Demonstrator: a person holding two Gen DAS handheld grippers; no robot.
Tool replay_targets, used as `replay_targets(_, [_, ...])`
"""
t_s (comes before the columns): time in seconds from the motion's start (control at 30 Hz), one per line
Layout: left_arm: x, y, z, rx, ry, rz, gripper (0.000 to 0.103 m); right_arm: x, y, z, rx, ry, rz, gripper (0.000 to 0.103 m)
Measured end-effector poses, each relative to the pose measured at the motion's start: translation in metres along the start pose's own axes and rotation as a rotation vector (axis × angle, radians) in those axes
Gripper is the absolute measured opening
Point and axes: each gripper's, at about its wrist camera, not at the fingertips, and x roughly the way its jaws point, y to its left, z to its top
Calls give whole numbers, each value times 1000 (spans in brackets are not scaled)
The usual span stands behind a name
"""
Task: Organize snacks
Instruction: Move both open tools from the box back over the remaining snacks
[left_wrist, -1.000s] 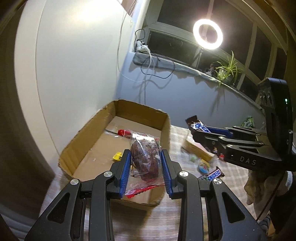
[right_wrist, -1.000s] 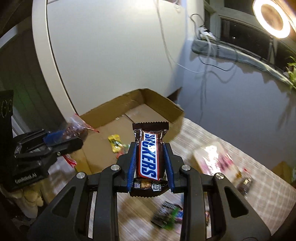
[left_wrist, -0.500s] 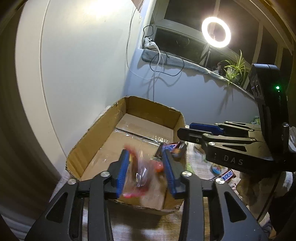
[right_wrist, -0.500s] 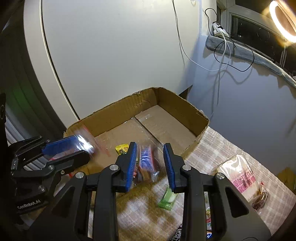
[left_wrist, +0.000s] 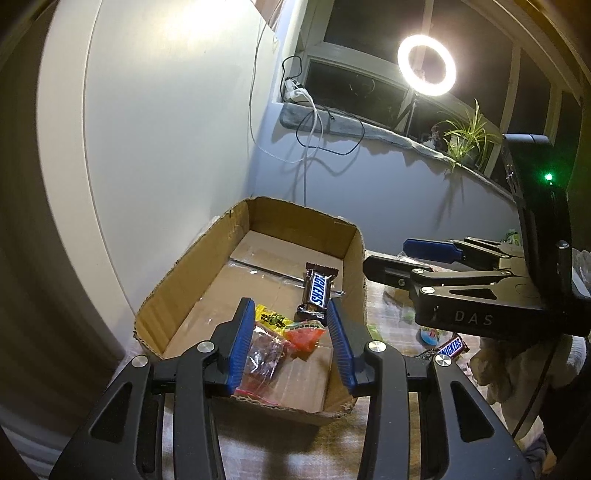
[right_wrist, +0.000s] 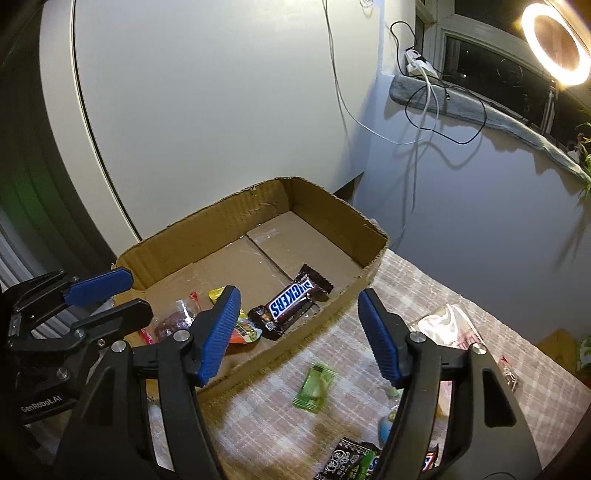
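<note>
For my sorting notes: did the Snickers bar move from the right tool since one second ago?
Yes. The Snickers bar now lies inside the cardboard box; the right tool is opening, empty.

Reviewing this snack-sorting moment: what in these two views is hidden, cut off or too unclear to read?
- Left wrist: clear packet partly behind the left gripper pad; contents unclear.
- Right wrist: orange packet mostly behind the right gripper, jaws opening, nothing between them.
- Right wrist: dark wrappers cut off by the bottom edge.
- Left wrist: table snacks behind the right gripper.

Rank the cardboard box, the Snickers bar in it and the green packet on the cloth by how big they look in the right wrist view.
1. cardboard box
2. Snickers bar
3. green packet, clearly smaller than the bar despite lying nearer the camera
</note>
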Motion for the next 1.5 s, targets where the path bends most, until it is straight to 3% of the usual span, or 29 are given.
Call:
replay_targets(0.5, [-4,-25,-4,40,1,-37,39,-32,-25,-17,63,-32,2,69])
replay_targets(0.67, [-3,-42,-5,58,9,-70,45,-49,-45,-32,72,-22,-43,69])
replay_targets(0.8, [-1,-56,-10,71,23,-95,45,-62,-66,-48,86,-8,-85,78])
replay_targets(1.2, [23,-103,-38,111,127,-179,45,-89,-128,-103,159,56,-152,79])
replay_targets(1.37, [36,-117,-49,123,176,-198,45,-87,-134,-118,163,81,-105,79])
replay_targets(1.5, [44,-125,-52,136,197,-200,45,-83,-134,-122,140,81,-130,79])
